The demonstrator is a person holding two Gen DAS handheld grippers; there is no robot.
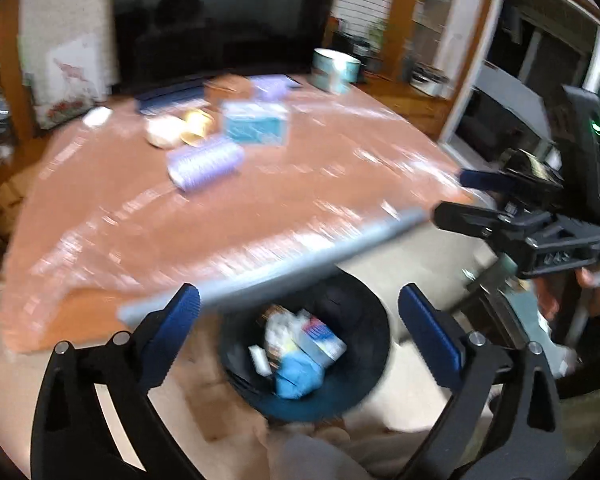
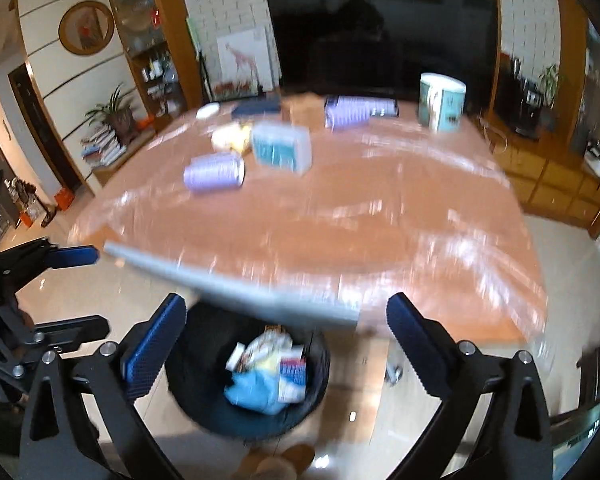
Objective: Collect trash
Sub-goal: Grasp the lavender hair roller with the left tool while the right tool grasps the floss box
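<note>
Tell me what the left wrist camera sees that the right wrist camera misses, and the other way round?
Only the left view shows the right gripper from the side. Only the right view shows the round wall picture, a potted plant on books, and the left gripper from the side. Both show the table, the bin with trash, purple rolls, a blue box and the dark TV.

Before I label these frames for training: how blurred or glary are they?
Left wrist view: the table is streaked by motion blur and glare, and the trash bin is soft. Right wrist view: similar smear on the table, with fisheye bending at the edges.
</note>
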